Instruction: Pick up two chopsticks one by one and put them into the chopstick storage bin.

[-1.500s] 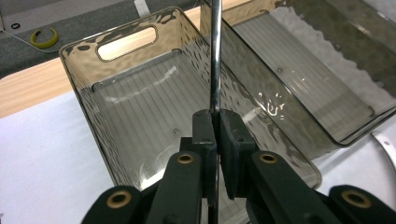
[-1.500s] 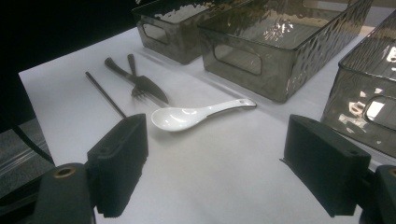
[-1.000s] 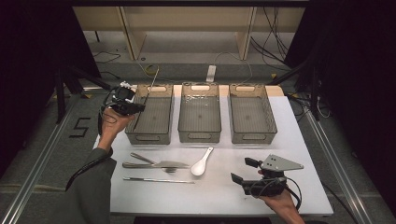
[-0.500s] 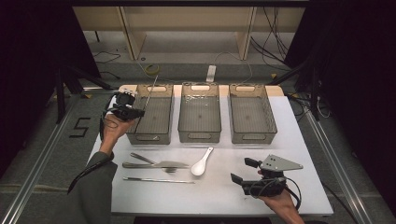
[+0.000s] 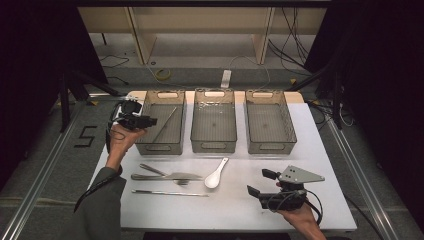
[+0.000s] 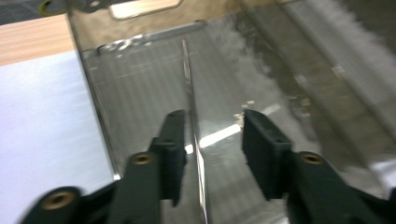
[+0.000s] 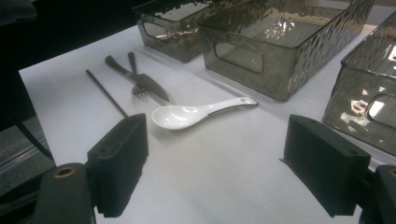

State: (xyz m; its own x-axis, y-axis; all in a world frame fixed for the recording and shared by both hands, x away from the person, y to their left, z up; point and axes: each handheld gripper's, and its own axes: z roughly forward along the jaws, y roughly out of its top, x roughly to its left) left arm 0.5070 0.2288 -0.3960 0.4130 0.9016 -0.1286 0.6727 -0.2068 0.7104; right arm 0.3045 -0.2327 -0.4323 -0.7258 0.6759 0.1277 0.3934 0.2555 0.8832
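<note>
The right claw rests low on the white desk, its jaws wide apart with nothing between them. Past it lie a white spoon, a knife, a fork and one thin stick. Farther off, the left claw hangs over the left bin. Its jaws have just been opening, and a thin metal stick leans loose between them inside that bin.

worktop: white | three bins: smoky grey, clear, rippled walls | spoon: white | chopstick: silvery | fingers: black
</note>
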